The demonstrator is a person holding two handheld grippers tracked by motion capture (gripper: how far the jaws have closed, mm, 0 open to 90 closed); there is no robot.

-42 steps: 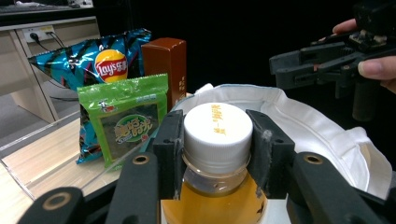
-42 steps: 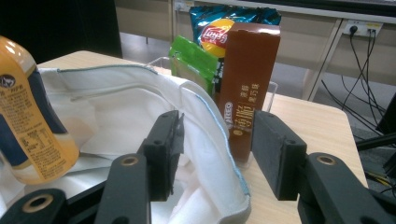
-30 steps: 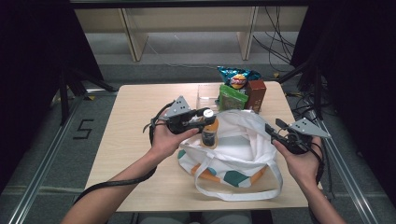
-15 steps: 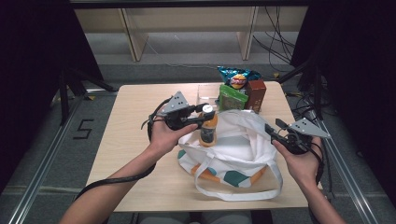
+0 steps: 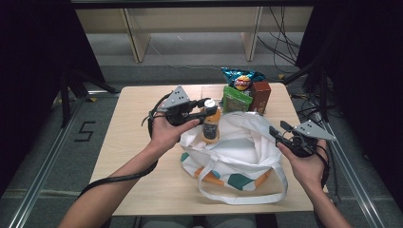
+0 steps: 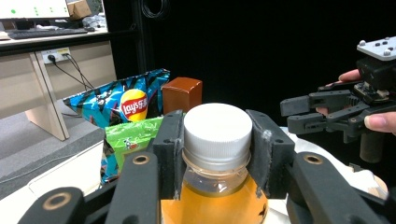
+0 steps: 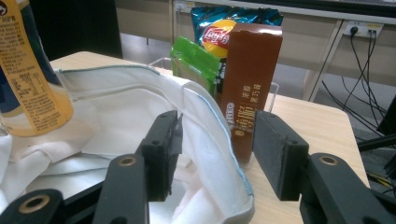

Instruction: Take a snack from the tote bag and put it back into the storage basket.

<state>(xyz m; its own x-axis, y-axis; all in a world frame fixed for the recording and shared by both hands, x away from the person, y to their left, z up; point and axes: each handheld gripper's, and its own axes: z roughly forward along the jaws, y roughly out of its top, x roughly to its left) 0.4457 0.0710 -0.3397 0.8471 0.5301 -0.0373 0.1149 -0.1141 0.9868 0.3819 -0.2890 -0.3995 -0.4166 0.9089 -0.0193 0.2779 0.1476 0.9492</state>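
Left gripper (image 5: 202, 108): clamped on the bottle (image 6: 212, 200), pads pressed against either side of the white cap (image 6: 217, 130) and the neck just under it. Held the bottle upright over the bag (image 5: 237, 156), above the far left part of its open mouth, base not yet down inside.

Looked full of orange drink, so judged fairly heavy for its size. Rigid at cap and neck; thin-walled and likely to give lower down, with a smooth label that could slide between pads. Seemed best taken just where it was taken: the collar under the cap gave the pads a ledge to catch on. Would probably swing from so high a hold if moved fast. Judged sturdy enough to survive a short drop onto cloth.

Right gripper (image 7: 212, 149): sat at the near right rim of the bag, jaws apart, the rim's cloth standing between them. Touched the cloth with one pad at most; did not pinch it from both sides. Soft, light, floppy cloth; likely to sag shut over the mouth unless lifted by the hem.

Beyond the bag, on its far side: a green packet (image 5: 236, 99) and a brown box (image 5: 260, 95) just beside the rim, a blue chip packet (image 5: 242, 78) behind those. Under the bag: a pale wooden table (image 5: 133, 128).
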